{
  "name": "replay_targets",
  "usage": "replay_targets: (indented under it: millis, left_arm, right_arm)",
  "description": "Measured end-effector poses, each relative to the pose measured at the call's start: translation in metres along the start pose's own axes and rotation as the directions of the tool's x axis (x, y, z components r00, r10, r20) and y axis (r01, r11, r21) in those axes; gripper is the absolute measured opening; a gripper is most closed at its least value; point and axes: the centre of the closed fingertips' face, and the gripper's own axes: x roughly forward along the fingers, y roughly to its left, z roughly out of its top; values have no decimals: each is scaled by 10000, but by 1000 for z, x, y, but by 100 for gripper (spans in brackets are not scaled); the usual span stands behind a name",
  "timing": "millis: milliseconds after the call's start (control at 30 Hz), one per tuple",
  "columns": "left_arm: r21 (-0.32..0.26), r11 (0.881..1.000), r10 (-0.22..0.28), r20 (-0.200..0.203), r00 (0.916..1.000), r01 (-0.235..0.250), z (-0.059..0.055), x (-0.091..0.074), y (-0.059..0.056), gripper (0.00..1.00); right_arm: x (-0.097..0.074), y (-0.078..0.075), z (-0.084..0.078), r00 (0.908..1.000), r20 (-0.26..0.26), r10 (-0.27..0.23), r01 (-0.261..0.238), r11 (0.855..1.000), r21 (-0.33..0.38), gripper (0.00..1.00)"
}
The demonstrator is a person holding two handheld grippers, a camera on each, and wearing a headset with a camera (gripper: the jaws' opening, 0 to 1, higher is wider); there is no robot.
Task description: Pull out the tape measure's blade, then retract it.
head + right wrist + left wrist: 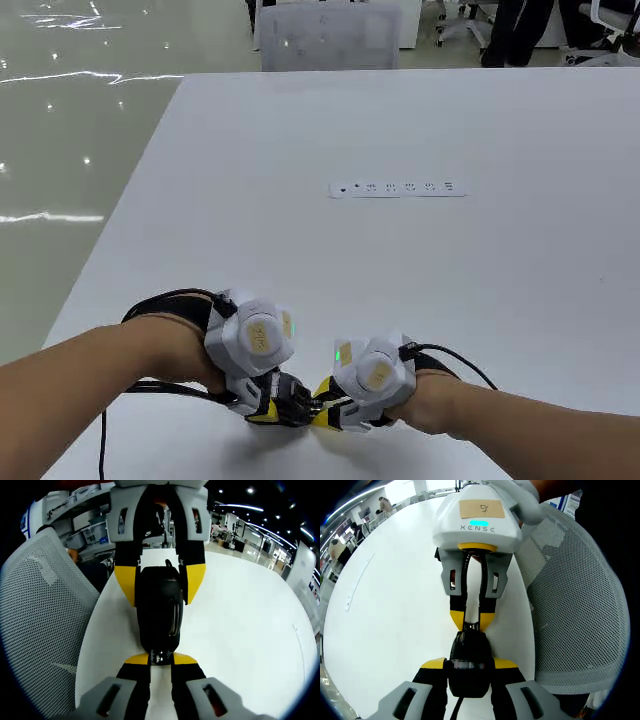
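so l gripper (470,664) clamps tape case (160,610), r gripper (160,659) nips blade hook (471,626); case prob hard n slick, blade springy, pull by hook

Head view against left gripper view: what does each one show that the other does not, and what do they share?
Head view: the person's forearms and the cables running from the grippers. Left gripper view: a mesh chair beside the table and the label on the right gripper. Shared: the white table, with the left gripper shut on the tape measure and the right gripper shut on its front end.
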Motion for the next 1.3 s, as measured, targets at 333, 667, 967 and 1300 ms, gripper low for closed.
replay_targets:
  millis: [333,667,967,1300]
  left_arm:
    - [24,10000,20,12,10000,-20,0,0,0,30]
    - [-44,10000,13,-17,10000,-13,0,0,-1,30]
    - [-74,10000,34,15,10000,-34,0,0,0,30]
    - [-148,9999,49,43,10000,-48,0,0,0,30]
  right_arm:
    - [-1,-1,-1,10000,28,-48,48,9999,103,12]
    - [-7,-2,-8,10000,-20,92,-92,9993,349,12]
    - [-12,-1,-13,10000,-14,87,-86,9987,505,12]
    - [-17,-2,-18,10000,14,72,-73,9970,767,12]
